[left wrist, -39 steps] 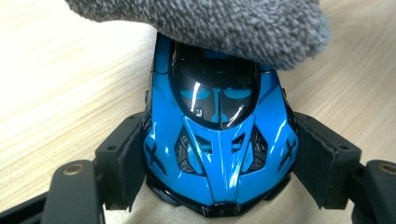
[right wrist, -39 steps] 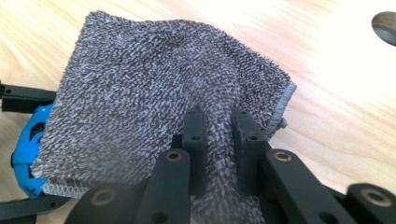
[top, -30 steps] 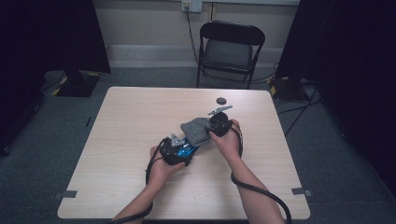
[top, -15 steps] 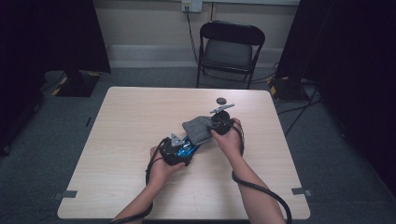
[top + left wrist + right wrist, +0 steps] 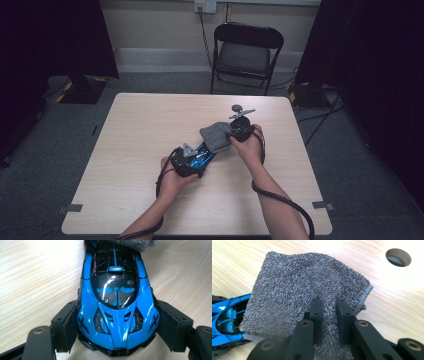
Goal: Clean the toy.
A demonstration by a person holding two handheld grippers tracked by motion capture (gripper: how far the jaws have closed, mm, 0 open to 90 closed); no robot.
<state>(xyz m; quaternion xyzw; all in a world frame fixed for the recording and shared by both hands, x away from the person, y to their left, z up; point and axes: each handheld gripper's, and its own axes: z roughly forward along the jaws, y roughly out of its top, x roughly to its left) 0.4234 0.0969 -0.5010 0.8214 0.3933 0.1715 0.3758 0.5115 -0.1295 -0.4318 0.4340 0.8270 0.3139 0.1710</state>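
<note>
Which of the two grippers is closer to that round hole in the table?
Right. The right gripper, pinching the grey cloth, sits just below the hole; the left gripper, clamped around the blue toy car, is farther back.

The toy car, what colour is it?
Bright blue with black trim and a dark canopy; the car shows best in the left gripper view.

High view looks down on the table (image 5: pixel 140 150); both gripper views sit close, sharing the grey cloth (image 5: pixel 294 287).

Blue toy car (image 5: pixel 117 305), glossy, black canopy and trim, sits flat on the table, clamped at both flanks. Grey terry cloth (image 5: pixel 299 292), bunched at 1 edge where it's pinched, drapes over the car's far end, touching it.
</note>
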